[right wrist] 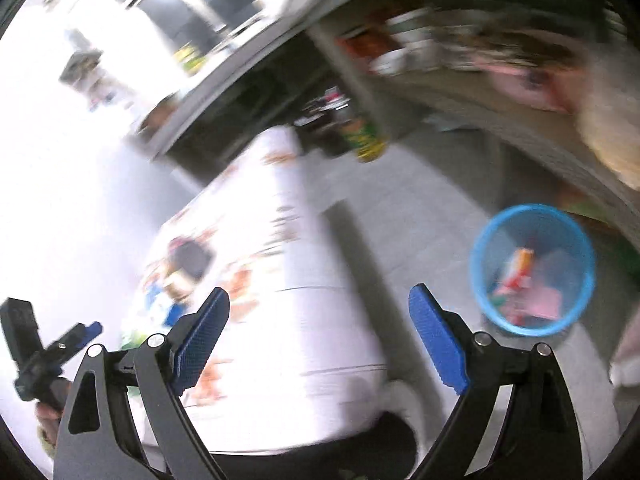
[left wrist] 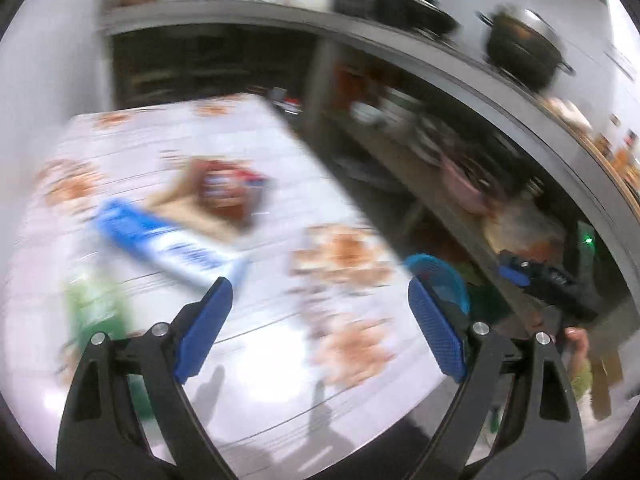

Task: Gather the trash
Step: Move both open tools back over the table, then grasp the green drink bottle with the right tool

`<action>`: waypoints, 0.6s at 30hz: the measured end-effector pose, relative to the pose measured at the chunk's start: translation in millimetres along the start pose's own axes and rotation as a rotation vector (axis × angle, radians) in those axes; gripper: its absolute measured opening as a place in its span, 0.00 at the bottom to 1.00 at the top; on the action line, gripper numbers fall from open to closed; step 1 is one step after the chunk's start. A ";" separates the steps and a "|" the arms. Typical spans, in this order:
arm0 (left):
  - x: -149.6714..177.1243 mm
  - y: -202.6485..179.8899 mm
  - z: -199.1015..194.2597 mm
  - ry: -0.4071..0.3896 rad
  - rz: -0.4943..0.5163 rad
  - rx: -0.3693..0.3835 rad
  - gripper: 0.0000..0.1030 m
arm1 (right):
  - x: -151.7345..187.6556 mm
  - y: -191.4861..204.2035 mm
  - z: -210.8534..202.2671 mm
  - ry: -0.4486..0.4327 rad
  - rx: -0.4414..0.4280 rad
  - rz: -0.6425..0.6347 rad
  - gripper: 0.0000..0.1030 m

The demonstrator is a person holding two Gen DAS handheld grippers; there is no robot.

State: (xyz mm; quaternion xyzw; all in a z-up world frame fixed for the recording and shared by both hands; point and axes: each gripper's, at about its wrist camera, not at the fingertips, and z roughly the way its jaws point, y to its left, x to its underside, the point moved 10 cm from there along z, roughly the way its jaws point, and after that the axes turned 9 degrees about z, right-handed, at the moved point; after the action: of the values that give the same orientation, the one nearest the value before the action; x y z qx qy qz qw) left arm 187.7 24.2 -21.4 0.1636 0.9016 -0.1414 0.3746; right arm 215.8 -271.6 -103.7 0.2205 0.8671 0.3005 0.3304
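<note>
We see a table [left wrist: 248, 332] under a white glossy cloth printed with orange-brown floral patches, everything smeared by motion blur. On it lie a long flat blue-and-white carton [left wrist: 172, 244], a reddish-brown crumpled wrapper on beige paper [left wrist: 224, 194], and something green [left wrist: 96, 312] at the near left edge that we cannot identify. Beside the table on the grey tiled floor [right wrist: 400, 216] stands a round blue plastic basket [right wrist: 490, 304], translucent-walled, already holding crumpled red, orange and pink scraps [right wrist: 520, 280]. Behind it run metal shelves [left wrist: 460, 168] crowded with dishes, and a dark lidded pot [left wrist: 520, 46] sits on the counter above. Our left gripper [left wrist: 320, 304] has its black arms and ribbed blue pads [left wrist: 204, 328] spread wide, with nothing between them, tilted down over the table. Our right gripper [right wrist: 320, 312] is likewise spread wide and empty, angled down with the table edge to the left and the basket to the right of its fingers. In the left wrist view the right gripper shows small at the far right, held in a hand [left wrist: 576, 344].
</note>
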 end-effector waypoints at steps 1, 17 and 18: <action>5.4 13.2 -9.7 -0.010 -0.018 -0.028 0.83 | 4.8 21.2 10.7 0.032 -0.030 -0.028 0.86; 90.3 195.5 -59.0 -0.038 -0.374 -0.376 0.69 | 167.0 292.6 181.1 0.605 -0.238 -0.317 0.85; 93.1 200.7 -61.0 -0.041 -0.392 -0.385 0.65 | 173.7 298.4 195.3 0.624 -0.218 -0.330 0.84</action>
State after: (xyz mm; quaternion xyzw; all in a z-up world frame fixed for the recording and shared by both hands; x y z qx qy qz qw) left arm 167.8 246.8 -73.8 -0.0910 0.9186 -0.0405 0.3825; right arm 289.6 118.2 -98.6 -0.0609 0.9129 0.3868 0.1157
